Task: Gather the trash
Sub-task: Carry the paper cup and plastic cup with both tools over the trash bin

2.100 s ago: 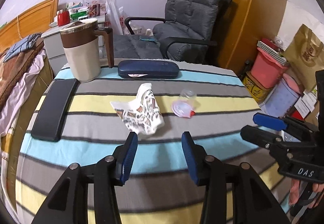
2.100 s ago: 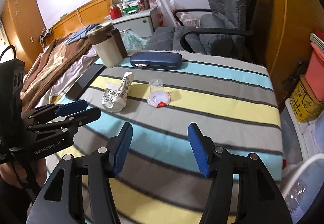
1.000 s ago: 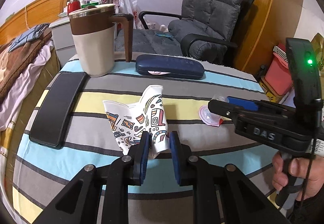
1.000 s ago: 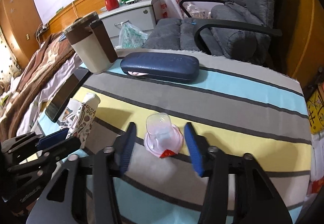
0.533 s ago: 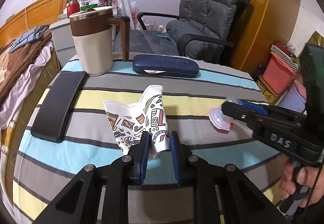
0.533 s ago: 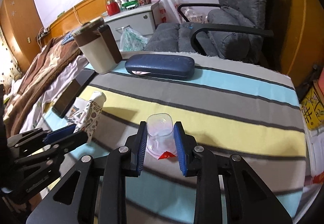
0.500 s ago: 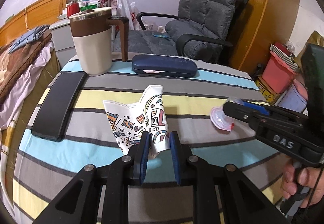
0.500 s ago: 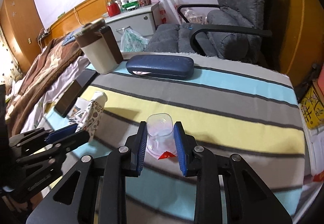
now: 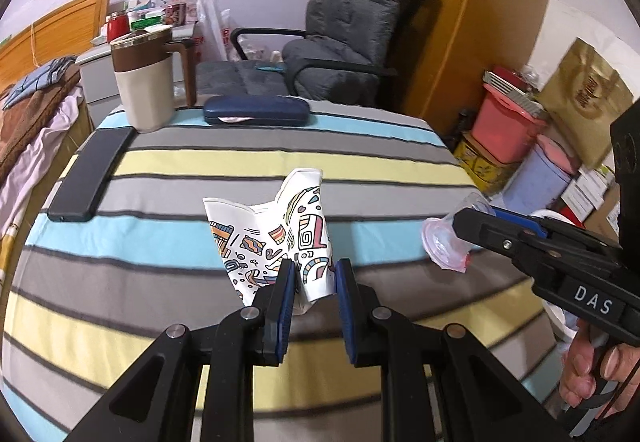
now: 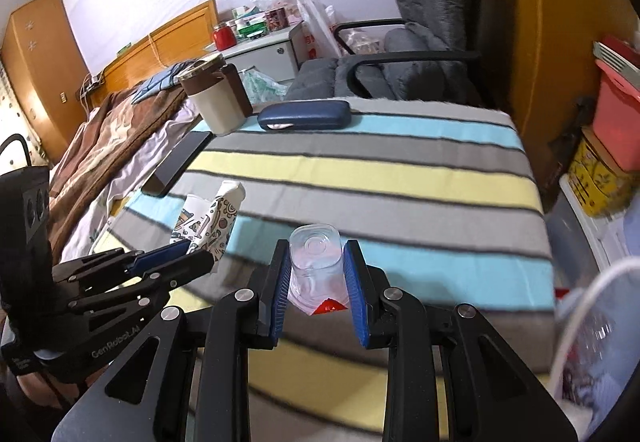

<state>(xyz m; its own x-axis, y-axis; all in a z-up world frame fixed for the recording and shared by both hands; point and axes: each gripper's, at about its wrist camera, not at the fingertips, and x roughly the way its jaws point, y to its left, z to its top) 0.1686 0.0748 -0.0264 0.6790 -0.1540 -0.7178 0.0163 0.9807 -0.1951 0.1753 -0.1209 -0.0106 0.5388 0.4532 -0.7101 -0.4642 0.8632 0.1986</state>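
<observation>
**Two grippers, two pieces of trash over a striped table**

The left gripper (image 9: 314, 276) pinches a crumpled patterned paper cup (image 9: 276, 234) between narrow blue pads, above the striped tablecloth (image 9: 360, 162). Only the right wrist view shows the clear plastic cup (image 10: 316, 262) clamped head-on in the right gripper (image 10: 316, 274), a red tag on its lid. Only the left wrist view shows a hand (image 9: 596, 374) around the right gripper's handle. Both grippers tilt downward, side by side. A mug (image 9: 144, 82), glasses case (image 9: 256, 110) and phone (image 9: 92, 174) lie beyond.

Two wrist views, shared striped table (image 9: 360, 134)
</observation>
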